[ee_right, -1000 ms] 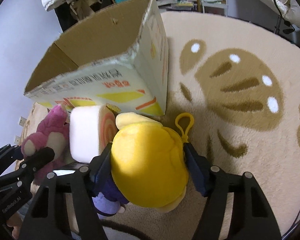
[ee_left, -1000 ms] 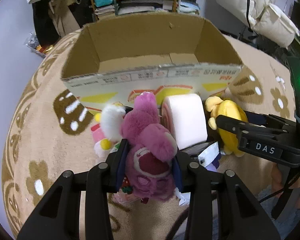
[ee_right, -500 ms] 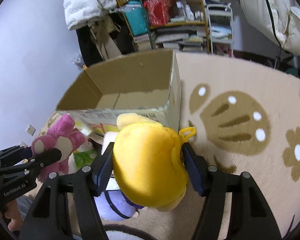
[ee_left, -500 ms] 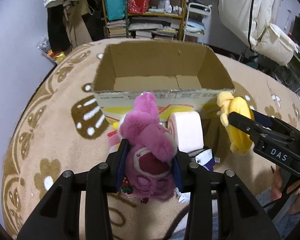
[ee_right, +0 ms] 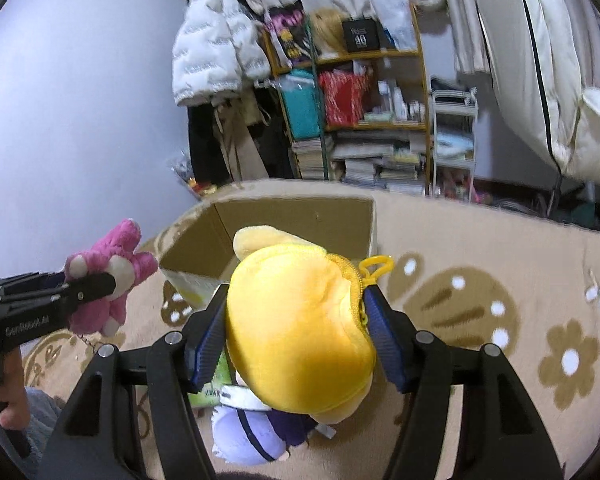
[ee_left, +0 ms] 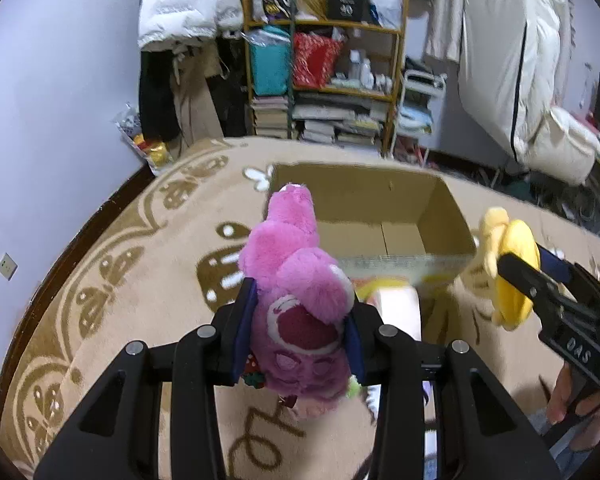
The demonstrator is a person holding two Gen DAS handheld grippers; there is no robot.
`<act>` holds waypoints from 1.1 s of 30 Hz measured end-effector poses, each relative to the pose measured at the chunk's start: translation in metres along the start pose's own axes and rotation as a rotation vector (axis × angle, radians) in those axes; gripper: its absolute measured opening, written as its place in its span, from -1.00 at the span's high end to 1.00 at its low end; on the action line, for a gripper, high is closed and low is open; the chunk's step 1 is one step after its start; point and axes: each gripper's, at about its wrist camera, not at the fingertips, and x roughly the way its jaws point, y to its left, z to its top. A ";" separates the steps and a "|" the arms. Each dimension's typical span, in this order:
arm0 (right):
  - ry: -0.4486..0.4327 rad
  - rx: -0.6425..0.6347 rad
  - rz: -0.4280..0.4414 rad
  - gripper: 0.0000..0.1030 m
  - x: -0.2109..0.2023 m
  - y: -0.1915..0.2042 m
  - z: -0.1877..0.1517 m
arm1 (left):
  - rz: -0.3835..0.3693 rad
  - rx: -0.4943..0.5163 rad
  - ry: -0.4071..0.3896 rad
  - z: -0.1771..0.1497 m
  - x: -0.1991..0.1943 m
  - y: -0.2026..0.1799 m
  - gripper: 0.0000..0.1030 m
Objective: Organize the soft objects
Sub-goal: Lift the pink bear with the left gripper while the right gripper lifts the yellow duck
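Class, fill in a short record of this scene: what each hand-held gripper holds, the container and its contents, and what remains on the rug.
left hand-held gripper: shut on pink plush bear
right hand-held gripper: shut on yellow plush toy
cardboard box: open, visible floor bare
rug: pink-and-white roll cushion beside box

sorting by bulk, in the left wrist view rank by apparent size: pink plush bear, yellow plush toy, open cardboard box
1. Open cardboard box
2. Pink plush bear, close to the camera, so inflated
3. Yellow plush toy, seen edge-on
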 end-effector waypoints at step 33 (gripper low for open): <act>-0.137 -0.049 0.026 -0.34 0.032 0.006 0.072 | 0.077 0.081 -0.121 0.085 -0.005 -0.006 0.27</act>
